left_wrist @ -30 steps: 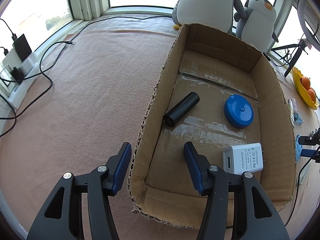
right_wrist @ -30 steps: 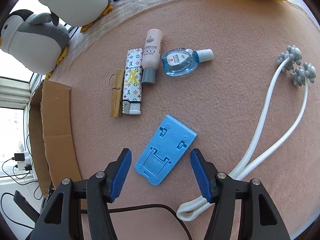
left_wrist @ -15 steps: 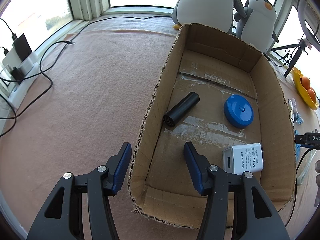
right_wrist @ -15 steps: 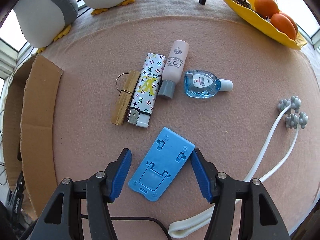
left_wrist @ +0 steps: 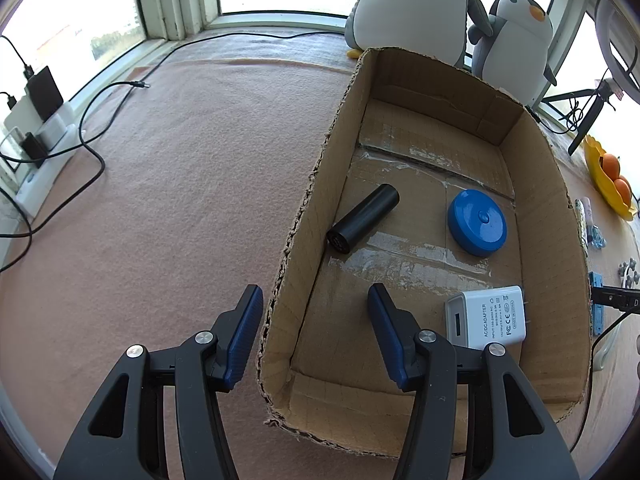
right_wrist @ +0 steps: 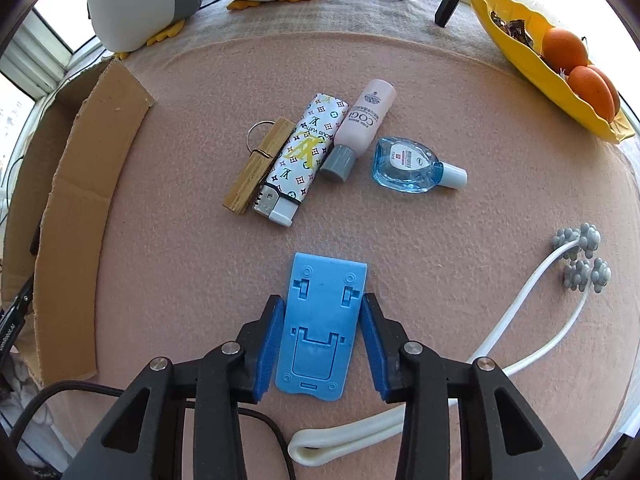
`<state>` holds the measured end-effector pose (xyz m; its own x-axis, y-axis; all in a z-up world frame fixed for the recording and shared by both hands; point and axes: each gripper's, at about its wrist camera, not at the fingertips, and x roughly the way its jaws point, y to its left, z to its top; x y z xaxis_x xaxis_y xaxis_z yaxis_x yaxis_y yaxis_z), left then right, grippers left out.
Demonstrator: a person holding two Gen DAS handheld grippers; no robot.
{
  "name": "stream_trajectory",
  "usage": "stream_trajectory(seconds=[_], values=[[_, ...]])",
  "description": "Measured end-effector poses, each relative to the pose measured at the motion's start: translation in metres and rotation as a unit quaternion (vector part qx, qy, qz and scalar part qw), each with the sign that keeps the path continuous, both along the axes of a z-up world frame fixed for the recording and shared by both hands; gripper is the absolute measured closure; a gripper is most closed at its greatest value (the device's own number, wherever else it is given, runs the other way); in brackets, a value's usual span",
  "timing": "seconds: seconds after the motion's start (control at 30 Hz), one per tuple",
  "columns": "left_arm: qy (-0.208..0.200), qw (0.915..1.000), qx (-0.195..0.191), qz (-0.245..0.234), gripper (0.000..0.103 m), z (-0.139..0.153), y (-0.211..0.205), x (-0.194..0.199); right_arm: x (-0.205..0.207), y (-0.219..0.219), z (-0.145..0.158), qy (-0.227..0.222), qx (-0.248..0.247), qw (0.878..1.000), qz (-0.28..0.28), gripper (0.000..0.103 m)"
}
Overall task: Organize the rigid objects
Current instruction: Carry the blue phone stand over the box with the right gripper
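Seen from the left wrist, the left gripper [left_wrist: 315, 326] hovers with its blue-padded fingers spread wide, straddling the near left wall of the open cardboard box [left_wrist: 308, 204] and holding nothing. Three things lie on the box floor: one black cylinder [left_wrist: 363, 219], one round blue disc [left_wrist: 477, 222] and one white power adapter [left_wrist: 486, 319]. Two plush penguins [left_wrist: 420, 4] stand behind the box.

Seen from the right wrist, the right gripper [right_wrist: 320, 330] is low over the pink felt tabletop [right_wrist: 200, 264], its fingers nearly closed on either side of the flat blue plastic phone stand [right_wrist: 320, 326], which lies on the felt; whether the pads actually touch it I cannot tell. Beyond it lie one wooden clothespin [right_wrist: 258, 166], one patterned white lighter [right_wrist: 302, 156], one pink tube with a grey cap [right_wrist: 362, 128] and one small clear blue bottle [right_wrist: 412, 165]. One white two-pronged massager [right_wrist: 520, 304] curves at the right.
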<state>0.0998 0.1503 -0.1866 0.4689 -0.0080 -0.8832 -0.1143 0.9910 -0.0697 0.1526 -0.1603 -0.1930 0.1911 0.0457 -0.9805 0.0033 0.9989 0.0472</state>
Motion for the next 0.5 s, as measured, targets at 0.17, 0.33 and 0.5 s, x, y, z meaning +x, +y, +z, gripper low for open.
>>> stream_trajectory(seconds=[0.17, 0.33, 0.5], values=[[0.000, 1.0000, 0.000, 0.000, 0.049, 0.000, 0.000, 0.000, -0.016, -0.014, 0.004, -0.015, 0.034, 0.999, -0.012, 0.070], [0.001, 1.0000, 0.003, -0.002, 0.049, 0.000, 0.000, 0.001, -0.032, -0.024, 0.010, -0.052, 0.057, 0.997, -0.028, 0.070], [0.001, 1.0000, 0.005, -0.002, 0.049, 0.001, -0.001, 0.001, -0.046, -0.023, 0.020, -0.089, 0.063, 0.994, -0.023, 0.070]])
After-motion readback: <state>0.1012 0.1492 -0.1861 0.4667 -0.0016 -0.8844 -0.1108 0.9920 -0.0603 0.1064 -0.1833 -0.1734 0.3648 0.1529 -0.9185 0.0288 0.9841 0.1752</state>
